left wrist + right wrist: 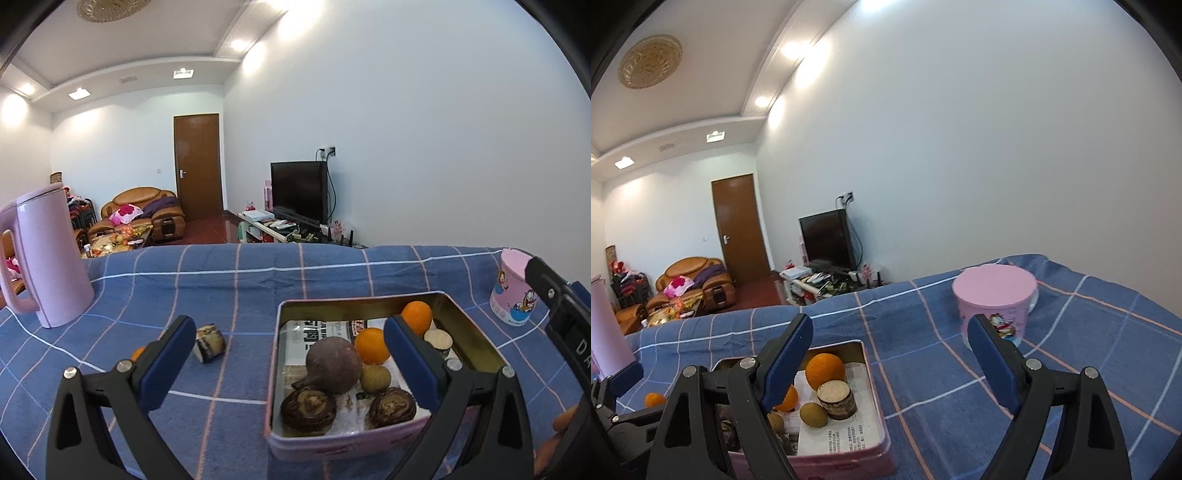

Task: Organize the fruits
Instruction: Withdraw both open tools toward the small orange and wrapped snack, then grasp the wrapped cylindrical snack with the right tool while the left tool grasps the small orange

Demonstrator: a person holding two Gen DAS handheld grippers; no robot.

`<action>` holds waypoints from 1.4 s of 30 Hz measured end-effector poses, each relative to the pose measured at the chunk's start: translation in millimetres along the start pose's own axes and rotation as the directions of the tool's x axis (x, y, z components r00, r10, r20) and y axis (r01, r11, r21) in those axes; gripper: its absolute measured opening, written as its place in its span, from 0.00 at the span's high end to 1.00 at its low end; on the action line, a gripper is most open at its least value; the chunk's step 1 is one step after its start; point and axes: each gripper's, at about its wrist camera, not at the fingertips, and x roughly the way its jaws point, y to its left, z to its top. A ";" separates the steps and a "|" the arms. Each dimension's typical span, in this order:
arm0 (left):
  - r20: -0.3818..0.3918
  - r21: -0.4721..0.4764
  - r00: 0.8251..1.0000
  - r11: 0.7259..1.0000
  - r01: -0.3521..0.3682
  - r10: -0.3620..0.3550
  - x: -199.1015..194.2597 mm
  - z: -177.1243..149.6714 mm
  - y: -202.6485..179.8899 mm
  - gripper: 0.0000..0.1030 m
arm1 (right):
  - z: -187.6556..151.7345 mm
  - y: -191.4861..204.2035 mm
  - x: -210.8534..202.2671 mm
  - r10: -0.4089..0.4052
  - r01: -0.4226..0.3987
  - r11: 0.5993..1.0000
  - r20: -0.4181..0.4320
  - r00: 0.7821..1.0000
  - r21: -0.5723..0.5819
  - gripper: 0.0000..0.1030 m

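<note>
A pink tin (469, 332) on the blue checked cloth holds a purple round fruit (334, 365), two oranges (373, 345), a small greenish fruit (375, 378), two dark chestnut-like pieces (308, 408) and a cut cane piece (437, 339). A second cane piece (209, 343) and a small orange (138, 352) lie on the cloth left of the tin. My left gripper (290, 328) is open and hangs over the tin's near left side, gripping nothing. My right gripper (890, 325) is open and empty, right of the tin (866, 354) and its cane piece (836, 400).
A pink kettle (48, 258) stands at the table's far left. A pink lidded cartoon cup (995, 306) stands at the far right, just beyond my right gripper's right finger. The table's far edge drops off toward a living room.
</note>
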 end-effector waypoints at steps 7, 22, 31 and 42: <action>0.024 -0.006 1.000 1.000 -0.002 0.002 -13.0 -2.7 10.0 0.00 | -3.3 7.3 -16.2 -0.021 0.021 1.000 0.009 1.000 0.006 0.16; -0.005 -0.018 1.000 1.000 -0.018 0.018 -16.1 -7.1 51.2 0.00 | -15.3 54.2 -25.4 0.016 -0.017 0.999 -0.023 1.000 -0.041 0.16; -0.027 -0.024 0.997 0.997 -0.074 0.074 -5.5 -5.7 94.0 0.00 | -23.7 92.6 -23.1 0.062 -0.064 0.996 -0.040 0.997 -0.055 0.16; -0.072 -0.045 0.987 0.988 -0.146 0.143 11.3 -2.9 144.8 0.00 | -31.5 137.0 -16.3 0.127 -0.132 0.988 -0.068 0.990 -0.083 0.16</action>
